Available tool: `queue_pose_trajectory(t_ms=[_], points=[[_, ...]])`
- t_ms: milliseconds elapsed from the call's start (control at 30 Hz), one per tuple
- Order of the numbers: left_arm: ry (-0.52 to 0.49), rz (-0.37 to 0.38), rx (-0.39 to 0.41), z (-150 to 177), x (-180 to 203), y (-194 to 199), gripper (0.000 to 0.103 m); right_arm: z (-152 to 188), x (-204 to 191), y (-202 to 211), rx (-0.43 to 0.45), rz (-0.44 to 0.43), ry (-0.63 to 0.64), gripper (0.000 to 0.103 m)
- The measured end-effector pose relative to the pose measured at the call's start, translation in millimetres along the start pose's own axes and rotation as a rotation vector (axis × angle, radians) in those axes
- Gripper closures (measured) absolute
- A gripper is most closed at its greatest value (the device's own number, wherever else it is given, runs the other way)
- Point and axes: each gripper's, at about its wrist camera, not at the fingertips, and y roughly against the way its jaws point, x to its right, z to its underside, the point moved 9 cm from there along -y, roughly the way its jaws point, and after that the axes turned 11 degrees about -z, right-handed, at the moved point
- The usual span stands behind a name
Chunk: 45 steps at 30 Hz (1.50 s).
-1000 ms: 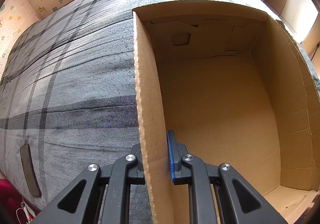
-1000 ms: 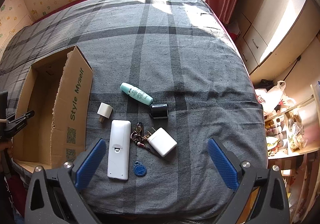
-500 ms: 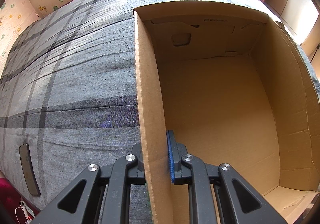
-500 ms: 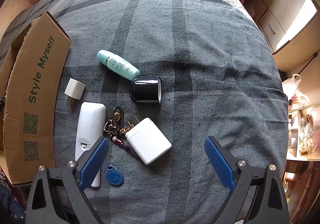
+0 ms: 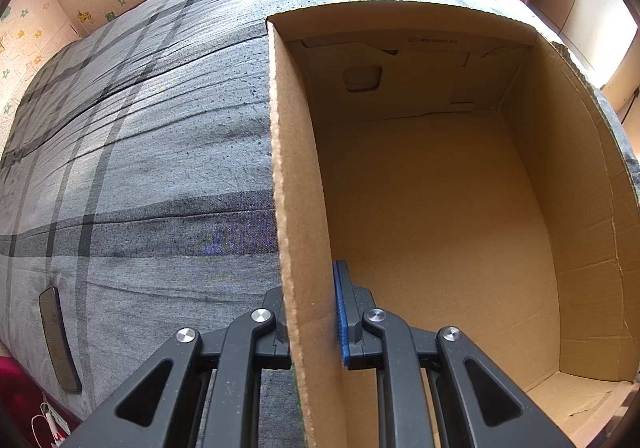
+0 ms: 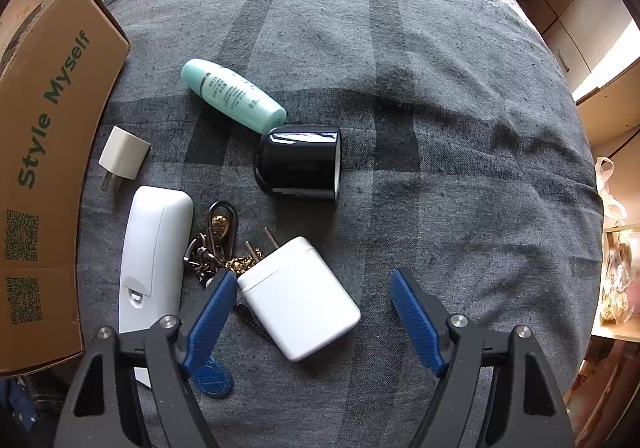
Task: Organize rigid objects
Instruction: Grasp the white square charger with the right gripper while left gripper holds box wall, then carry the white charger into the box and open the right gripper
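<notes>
The bed (image 6: 440,88), covered with a grey checked sheet, carries everything. On its left side stands the cardboard box (image 5: 440,228), with nothing visible inside, and the left claw (image 5: 310,312) is closed on the box's side wall – one finger outside, one inside – so the box is held steady.

The right claw (image 6: 312,312) is wide open and hangs low over the white charger (image 6: 300,296), which lies between its fingers but nearer to the left one. The step in hand seems to be picking up this charger. To do it well, I would centre the claw over the body, close on the flat long sides, and stay clear of the prongs and of the key bunch (image 6: 216,248) touching it – otherwise the keys may come along.

Around it lie a white remote (image 6: 154,248), a black cup (image 6: 298,164) on its side, a green bottle (image 6: 234,94), a small white plug (image 6: 124,154) and a blue key fob (image 6: 212,382).
</notes>
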Motion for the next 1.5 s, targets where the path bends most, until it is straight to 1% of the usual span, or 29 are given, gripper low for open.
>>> queue_pose_trajectory(t_ms=[67, 100, 133, 233, 467, 733, 900, 1033, 1233, 1333, 1500], points=[[0.000, 0.000, 0.000, 0, 0, 0, 0.088, 0, -2, -4, -0.004, -0.011, 0.003, 0.031], [0.000, 0.000, 0.000, 0, 0, 0, 0.088, 0, -5, -4, -0.004, -0.036, 0.000, 0.044], [-0.002, -0.002, 0.000, 0, 0, 0, 0.088, 0, -6, -4, -0.003, -0.042, -0.006, 0.048], [-0.001, -0.002, -0.001, 0, 0, -1, 0.088, -3, -10, 0, 0.009, -0.029, -0.005, 0.052], [0.000, 0.001, 0.001, 1, 0, -1, 0.088, -6, -13, 14, 0.029, -0.032, -0.033, 0.053], [0.012, 0.017, -0.004, 1, -2, -1, 0.088, -17, -25, 34, 0.070, -0.023, -0.025, 0.055], [0.016, 0.027, -0.008, 0, -4, -2, 0.088, -23, -35, 53, 0.083, -0.019, -0.011, 0.055], [0.023, 0.037, -0.009, 0, -6, -3, 0.088, -21, -34, 70, 0.096, -0.017, -0.002, 0.055], [0.027, 0.047, -0.012, 0, -8, -5, 0.088, -22, -38, 85, 0.107, -0.013, 0.018, 0.055], [0.034, 0.058, -0.013, 0, -9, -5, 0.088, -23, -48, 97, 0.123, -0.009, 0.033, 0.055], [0.034, 0.062, -0.011, -1, -11, -6, 0.088, -34, -68, 115, 0.145, -0.017, 0.073, 0.055]])
